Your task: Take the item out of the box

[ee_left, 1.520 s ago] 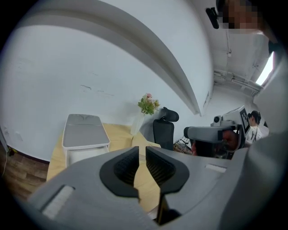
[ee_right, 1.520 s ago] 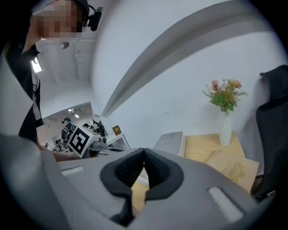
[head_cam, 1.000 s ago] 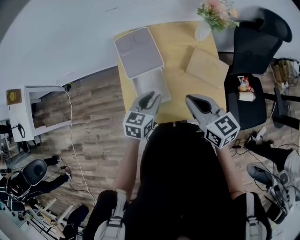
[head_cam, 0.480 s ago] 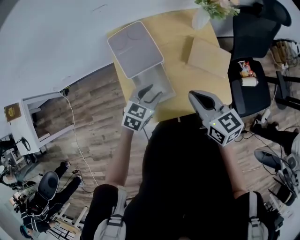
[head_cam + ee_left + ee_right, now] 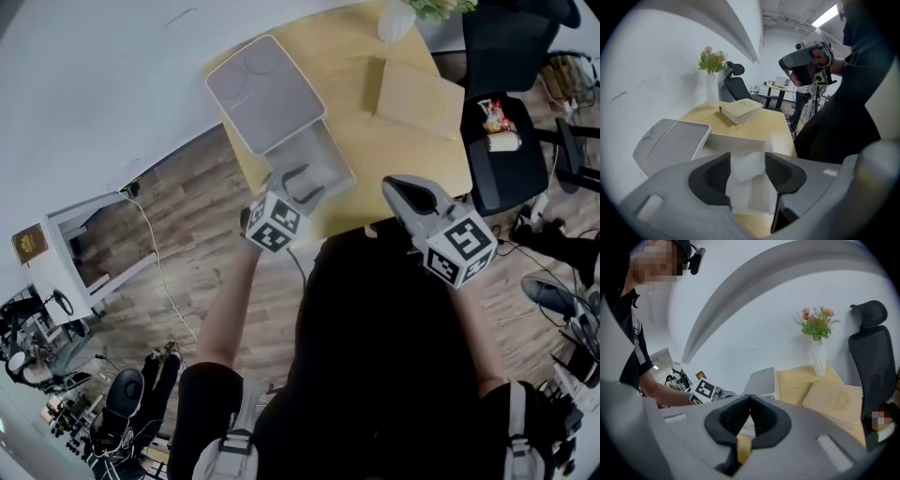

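Note:
An open white box stands on the yellow wooden table (image 5: 412,155). Its lid (image 5: 265,94) lies flipped back and its base tray (image 5: 323,159) sits near the front edge. My left gripper (image 5: 298,180) reaches over the tray's near end. In the left gripper view its jaws are opening around a white wrapped item (image 5: 746,164) that lies in the tray (image 5: 736,140); gaps show beside both pads. My right gripper (image 5: 401,187) hovers at the table's front edge to the right, shut with nothing in it, its pads (image 5: 761,416) meeting at the tips.
A beige flat book or case (image 5: 417,94) lies on the table's right half. A white vase with flowers (image 5: 398,19) stands at the far edge. A black office chair (image 5: 511,141) with small packets on its seat is right of the table.
My left gripper has moved forward over the box tray and its jaws have spread. The right gripper has stayed near the table's front edge.

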Motion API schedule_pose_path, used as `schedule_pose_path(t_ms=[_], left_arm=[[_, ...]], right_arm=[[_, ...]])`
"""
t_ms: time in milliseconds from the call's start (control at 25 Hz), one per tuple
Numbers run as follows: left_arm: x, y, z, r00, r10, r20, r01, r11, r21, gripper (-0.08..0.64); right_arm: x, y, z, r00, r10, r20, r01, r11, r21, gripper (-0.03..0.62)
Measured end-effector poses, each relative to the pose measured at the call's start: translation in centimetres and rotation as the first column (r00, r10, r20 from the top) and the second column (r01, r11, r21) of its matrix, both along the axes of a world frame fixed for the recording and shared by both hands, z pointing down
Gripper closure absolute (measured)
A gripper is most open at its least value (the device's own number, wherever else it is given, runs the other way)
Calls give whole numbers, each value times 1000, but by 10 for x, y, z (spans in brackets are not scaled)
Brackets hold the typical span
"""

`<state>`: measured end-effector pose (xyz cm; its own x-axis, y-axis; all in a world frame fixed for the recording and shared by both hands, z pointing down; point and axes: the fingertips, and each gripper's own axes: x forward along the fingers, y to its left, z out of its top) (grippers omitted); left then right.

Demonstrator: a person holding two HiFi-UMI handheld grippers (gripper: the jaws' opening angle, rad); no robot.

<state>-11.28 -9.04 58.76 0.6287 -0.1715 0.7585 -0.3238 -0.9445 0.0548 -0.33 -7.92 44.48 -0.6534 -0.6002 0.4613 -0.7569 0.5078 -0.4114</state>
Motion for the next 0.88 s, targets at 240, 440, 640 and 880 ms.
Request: schedule_pose_path(t_ms=[240,440,640,880], left_arm=[[-7,6,21,990,121,71,-122,993,7,334],[-13,9,39,956,255,144,-263,964,40,302],[-13,4,51,898,365,245,-402,908,121,302],[0,1,53,849,459,261,-500,858,117,299]], right_arm=[[4,13,9,1000,12,-22,-12,999,-36,589],[2,25,17,999,23,-33,-25,997,-67,589],[4,33,21,999,33,-40,-36,996,-79,589],[10,30,21,998,55,-34,-58,995,-80,589]])
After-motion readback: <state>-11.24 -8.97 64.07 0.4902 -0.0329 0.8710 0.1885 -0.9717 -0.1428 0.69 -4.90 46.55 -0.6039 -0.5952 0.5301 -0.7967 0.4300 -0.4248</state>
